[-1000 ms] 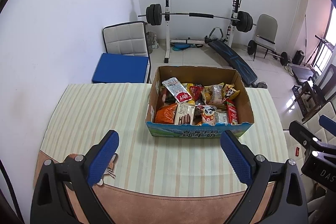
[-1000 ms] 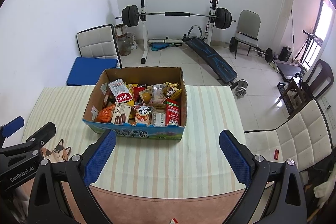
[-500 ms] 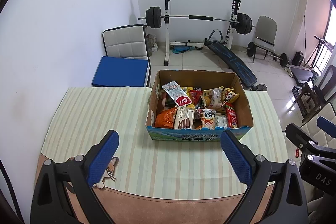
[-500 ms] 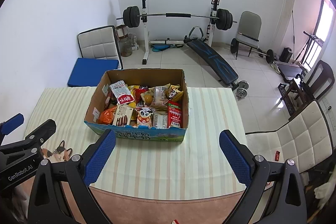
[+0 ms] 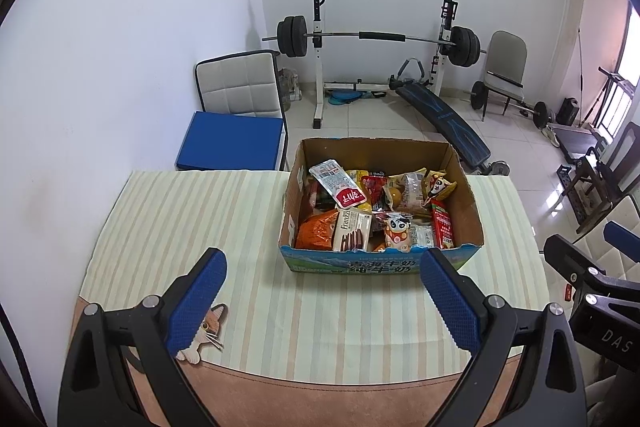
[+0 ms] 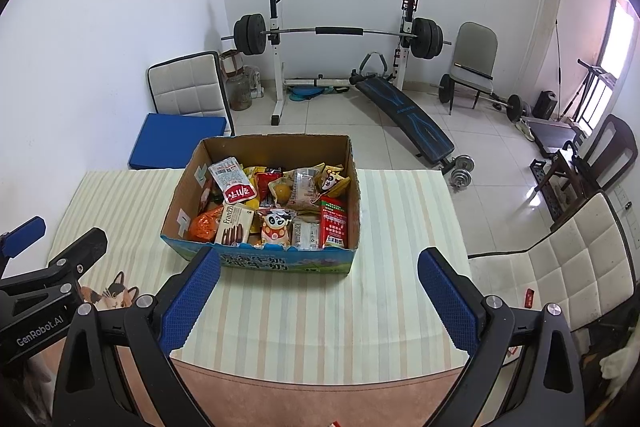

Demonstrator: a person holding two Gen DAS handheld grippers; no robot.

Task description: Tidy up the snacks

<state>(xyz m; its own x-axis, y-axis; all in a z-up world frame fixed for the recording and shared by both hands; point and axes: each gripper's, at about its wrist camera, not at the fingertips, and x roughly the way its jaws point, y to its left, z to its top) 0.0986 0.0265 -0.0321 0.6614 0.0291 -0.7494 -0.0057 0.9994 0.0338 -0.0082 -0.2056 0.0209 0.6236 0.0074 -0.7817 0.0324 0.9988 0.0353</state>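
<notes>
An open cardboard box [image 5: 464,179] full of snack packets stands on the striped tablecloth at the far middle of the table; it also shows in the right wrist view [image 6: 182,201]. On top lie a white and red packet [image 5: 338,183], an orange bag [image 5: 316,233], a Franzzi biscuit pack [image 5: 352,235] and a cow-print packet [image 5: 396,233]. My left gripper [image 5: 322,301] is open and empty, held above the table's near edge in front of the box. My right gripper [image 6: 320,301] is open and empty, also near the front edge.
The striped tablecloth [image 5: 192,219] has bare room left of the box. A cat picture [image 5: 206,327] lies at the near left. Beyond the table are a blue padded chair [image 5: 232,143], a barbell rack [image 5: 376,39] and a white chair [image 6: 560,267] at right.
Both grippers have drawn back and risen a little, so the box sits slightly farther and smaller in both views. Both stay open.
</notes>
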